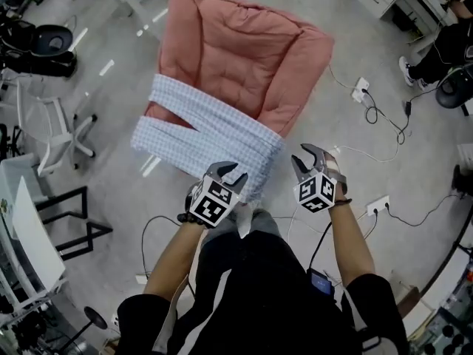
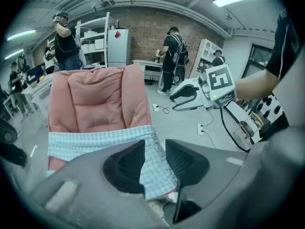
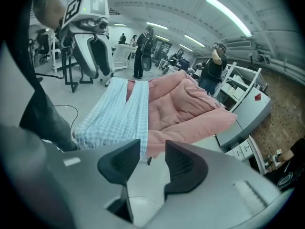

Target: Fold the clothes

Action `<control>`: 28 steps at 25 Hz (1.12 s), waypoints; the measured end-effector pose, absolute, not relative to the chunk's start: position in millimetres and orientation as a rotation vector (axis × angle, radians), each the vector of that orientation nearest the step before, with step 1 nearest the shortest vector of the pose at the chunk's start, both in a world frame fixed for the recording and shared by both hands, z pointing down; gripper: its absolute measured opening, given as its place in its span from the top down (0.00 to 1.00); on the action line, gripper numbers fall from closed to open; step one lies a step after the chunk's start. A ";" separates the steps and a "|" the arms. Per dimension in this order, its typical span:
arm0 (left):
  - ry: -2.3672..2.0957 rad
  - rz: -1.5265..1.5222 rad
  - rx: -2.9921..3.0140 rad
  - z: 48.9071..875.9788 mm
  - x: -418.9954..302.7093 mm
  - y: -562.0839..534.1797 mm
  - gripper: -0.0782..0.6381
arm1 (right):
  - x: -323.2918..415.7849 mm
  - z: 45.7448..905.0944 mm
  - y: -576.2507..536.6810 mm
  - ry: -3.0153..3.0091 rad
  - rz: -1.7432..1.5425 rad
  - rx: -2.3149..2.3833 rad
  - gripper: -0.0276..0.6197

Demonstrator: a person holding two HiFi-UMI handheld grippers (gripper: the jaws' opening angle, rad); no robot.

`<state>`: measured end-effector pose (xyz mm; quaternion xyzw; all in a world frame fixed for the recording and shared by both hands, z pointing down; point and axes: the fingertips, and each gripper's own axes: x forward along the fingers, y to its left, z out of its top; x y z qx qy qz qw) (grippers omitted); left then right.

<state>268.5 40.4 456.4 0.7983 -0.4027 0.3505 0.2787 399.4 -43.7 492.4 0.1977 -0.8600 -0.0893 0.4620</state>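
One pink quilted pad; one blue checked garment; two tongs: left tongs, right tongs; two white power strips on floor; one white chair

Pale blue checked trousers are laid flat across the near edge of a pink quilt. The two legs are parted in a narrow V towards the left, and the waist end is seen at the quilt's near right corner.
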 end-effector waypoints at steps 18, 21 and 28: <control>-0.848 1.085 2.341 454.4 131.7 -52.7 0.70 | 322.2 504.3 -70.1 -2.023 0.036 0.782 0.72; -0.739 1.108 2.380 466.9 103.6 -60.9 0.70 | 296.0 508.6 -69.4 -1.976 0.084 0.837 0.72; -0.607 1.166 2.459 473.5 56.2 -96.3 0.70 | 280.8 507.7 -70.2 -1.871 0.159 0.955 0.72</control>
